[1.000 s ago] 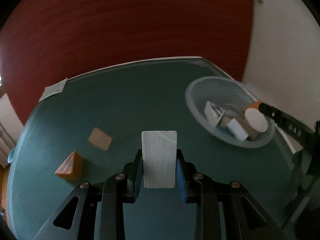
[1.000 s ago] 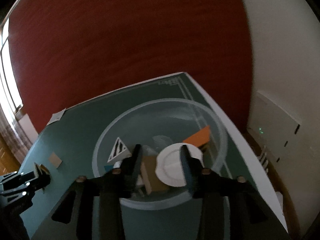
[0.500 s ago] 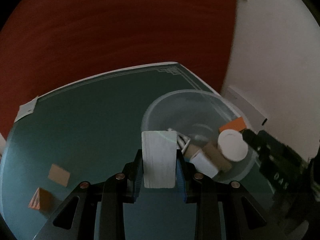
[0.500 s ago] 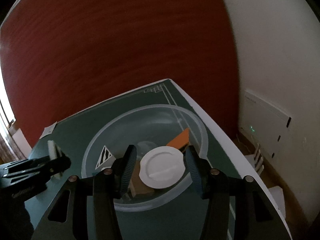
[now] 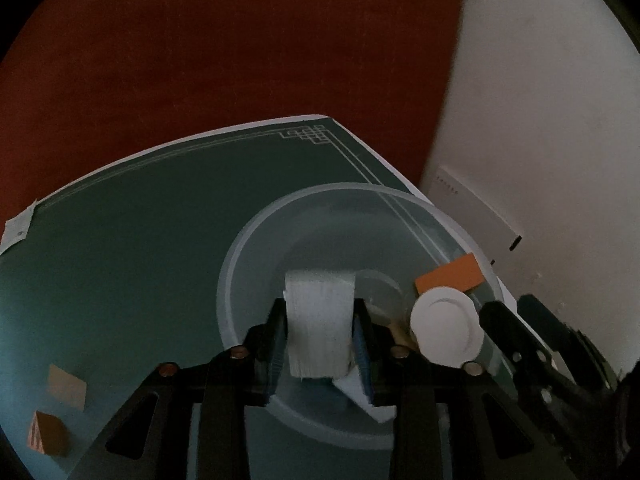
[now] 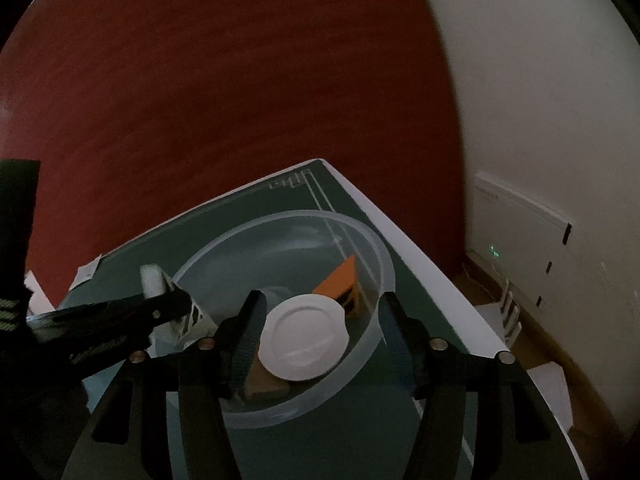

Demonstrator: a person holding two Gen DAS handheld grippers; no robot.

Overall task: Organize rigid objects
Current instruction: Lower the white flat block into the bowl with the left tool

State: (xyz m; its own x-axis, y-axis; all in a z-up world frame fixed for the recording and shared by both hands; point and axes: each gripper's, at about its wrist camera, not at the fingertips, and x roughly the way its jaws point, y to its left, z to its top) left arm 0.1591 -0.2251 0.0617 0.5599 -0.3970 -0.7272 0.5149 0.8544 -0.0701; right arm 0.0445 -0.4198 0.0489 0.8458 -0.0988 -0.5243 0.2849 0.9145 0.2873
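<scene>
My left gripper [image 5: 320, 304] hangs over the clear plastic bowl [image 5: 228, 280] with its jaws opening. The white block [image 5: 320, 320] stands between its pads, streaked as it slips down. My right gripper [image 6: 322, 304] is over the same bowl, jaws opening. The white round lid [image 6: 304, 336] lies between its fingers on a brown block [image 6: 268, 384], touching the left pad and clear of the right one. Also in the bowl are an orange block [image 6: 340, 284], a striped triangle [image 6: 192, 316] and a light blue block [image 5: 360, 396].
The bowl sits on a green mat [image 5: 160, 220] near its right edge, close to the white wall. A flat brown tile [image 5: 66, 390] and an orange striped pyramid [image 5: 46, 434] lie on the mat at the far left. A red wall stands behind the table.
My left gripper carried the white block rightward from above the mat to above the bowl. My right gripper's jaws spread away from the white lid.
</scene>
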